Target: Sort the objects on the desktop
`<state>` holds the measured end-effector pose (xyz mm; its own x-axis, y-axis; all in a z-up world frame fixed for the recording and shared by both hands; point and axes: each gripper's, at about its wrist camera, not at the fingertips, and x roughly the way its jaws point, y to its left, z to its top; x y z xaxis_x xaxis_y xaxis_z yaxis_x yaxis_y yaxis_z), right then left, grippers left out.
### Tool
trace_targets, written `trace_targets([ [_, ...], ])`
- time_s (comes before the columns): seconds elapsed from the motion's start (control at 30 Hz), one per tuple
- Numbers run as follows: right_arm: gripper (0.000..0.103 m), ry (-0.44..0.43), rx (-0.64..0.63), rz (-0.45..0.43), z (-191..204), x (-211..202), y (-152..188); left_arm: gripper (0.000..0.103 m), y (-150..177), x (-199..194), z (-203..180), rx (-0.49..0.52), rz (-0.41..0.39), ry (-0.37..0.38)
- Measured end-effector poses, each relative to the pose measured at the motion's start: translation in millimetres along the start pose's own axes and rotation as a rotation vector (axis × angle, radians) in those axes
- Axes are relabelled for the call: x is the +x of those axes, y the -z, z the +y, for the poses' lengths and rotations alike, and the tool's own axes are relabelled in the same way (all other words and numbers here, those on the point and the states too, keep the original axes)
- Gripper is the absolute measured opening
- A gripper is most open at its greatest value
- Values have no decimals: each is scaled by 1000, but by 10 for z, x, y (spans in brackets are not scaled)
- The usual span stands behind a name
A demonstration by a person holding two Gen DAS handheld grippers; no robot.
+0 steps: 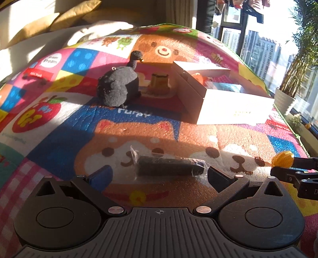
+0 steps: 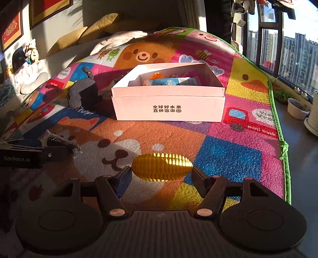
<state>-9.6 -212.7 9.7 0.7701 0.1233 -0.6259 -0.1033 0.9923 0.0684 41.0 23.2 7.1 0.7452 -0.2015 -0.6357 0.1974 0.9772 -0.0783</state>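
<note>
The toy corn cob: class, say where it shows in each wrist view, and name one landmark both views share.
Left wrist view: toy corn cob at the far right edge, only one end visible, beside the right gripper's fingers.
Right wrist view: low centre, lying crosswise between the right gripper fingertips.
Shared landmark: the white box on the play mat.

Low, warm sunlight across a bright patchwork cartoon play mat (image 2: 228, 150) with bears, a bee and a red truck, green-edged at the right. Beyond it, mustard-yellow cushions (image 2: 95, 29) on a pale sofa (image 2: 65, 55) — half lit, half in shadow. Red framed pictures (image 2: 49, 10) on the left wall, small plush toys (image 2: 30, 51) propped beneath. At right, dark-framed floor-length windows (image 2: 282, 49) onto high-rise blocks; a tall leafy palm in a white ribbed pot (image 1: 286, 99) — grey floor (image 2: 304, 178) alongside.
</note>
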Motion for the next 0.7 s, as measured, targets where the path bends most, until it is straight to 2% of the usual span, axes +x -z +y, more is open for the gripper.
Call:
trace_targets([
  [0.13,67,9,38,-18,-64,2,46,103,-30,87,-212,89,5,-14],
  [0.23,67,-10,34,-9,-62,20,49,103,-39,138,-301,137,8,-65],
  [0.53,67,-14,23,-20,-32,1,58,102,-47,163,-327,146,22,-95],
  [0.7,67,-8,9,-27,-6,-10,60,92,-39,128,-348,132,22,-82],
])
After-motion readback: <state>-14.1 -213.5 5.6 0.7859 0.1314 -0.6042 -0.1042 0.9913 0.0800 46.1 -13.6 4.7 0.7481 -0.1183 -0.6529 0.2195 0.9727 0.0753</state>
